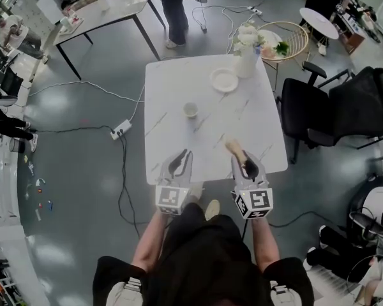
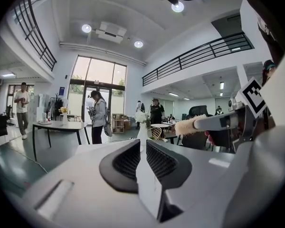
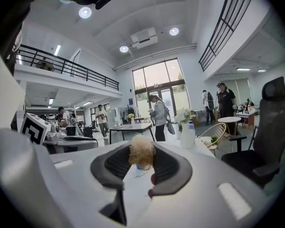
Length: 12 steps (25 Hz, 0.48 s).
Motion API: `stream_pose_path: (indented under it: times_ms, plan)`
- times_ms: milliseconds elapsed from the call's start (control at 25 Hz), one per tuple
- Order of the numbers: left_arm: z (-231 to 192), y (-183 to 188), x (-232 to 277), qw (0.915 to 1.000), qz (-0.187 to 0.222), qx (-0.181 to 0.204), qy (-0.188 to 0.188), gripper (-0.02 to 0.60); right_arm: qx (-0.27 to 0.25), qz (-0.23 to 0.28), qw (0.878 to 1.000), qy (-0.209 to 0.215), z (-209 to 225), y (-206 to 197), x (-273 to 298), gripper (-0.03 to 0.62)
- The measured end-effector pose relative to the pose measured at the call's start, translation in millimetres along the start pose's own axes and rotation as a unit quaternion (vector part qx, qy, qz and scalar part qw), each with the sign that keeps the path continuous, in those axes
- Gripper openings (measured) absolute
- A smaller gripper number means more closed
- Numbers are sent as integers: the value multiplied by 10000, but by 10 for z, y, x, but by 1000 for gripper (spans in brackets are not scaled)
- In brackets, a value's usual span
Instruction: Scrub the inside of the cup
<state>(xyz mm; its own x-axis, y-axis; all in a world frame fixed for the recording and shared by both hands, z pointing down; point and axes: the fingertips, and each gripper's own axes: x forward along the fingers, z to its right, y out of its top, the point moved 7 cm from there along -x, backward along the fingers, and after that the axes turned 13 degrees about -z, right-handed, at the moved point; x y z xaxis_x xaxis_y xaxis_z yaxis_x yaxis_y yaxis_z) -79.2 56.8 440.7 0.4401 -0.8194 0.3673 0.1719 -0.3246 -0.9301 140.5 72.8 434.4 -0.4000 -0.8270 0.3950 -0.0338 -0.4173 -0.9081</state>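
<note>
- Head view: a white marble-patterned desk (image 1: 172,81) carries a small pale cup (image 1: 190,109), upright near its middle.
- Beyond the cup and to its right lies a white plate (image 1: 224,80). A white vase of white flowers (image 1: 245,55) stands near the far right corner.
- Both tools hover side by side over the near edge of the desk, well short of the cup and touching nothing on it.
- Left gripper view: the left tool (image 2: 143,144) has its jaws drawn almost together, with only a thin slit left and nothing between them. It points across the desk, roughly level.
- Right gripper view: the right tool (image 3: 141,161) is clamped on a brush (image 3: 141,150), whose fuzzy tan bristle head pokes out just past the jaw tips.
- From the left gripper view, the brush head sticks out sideways in the air, off to the right and clear of the desk.
- A black office chair (image 1: 345,110) stands on the floor to the right of the desk.
</note>
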Motion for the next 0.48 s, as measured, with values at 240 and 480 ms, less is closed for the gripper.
stream_pose_path:
  times_ms: [240, 480]
  plan:
    - [197, -94, -319, 9999, -13, 49, 109, 23, -123, 14, 9999, 64, -126, -96, -257, 114]
    - [303, -197, -543, 9999, 5, -33, 153, 8, -239, 31, 9996, 140, -272, -177, -433, 114]
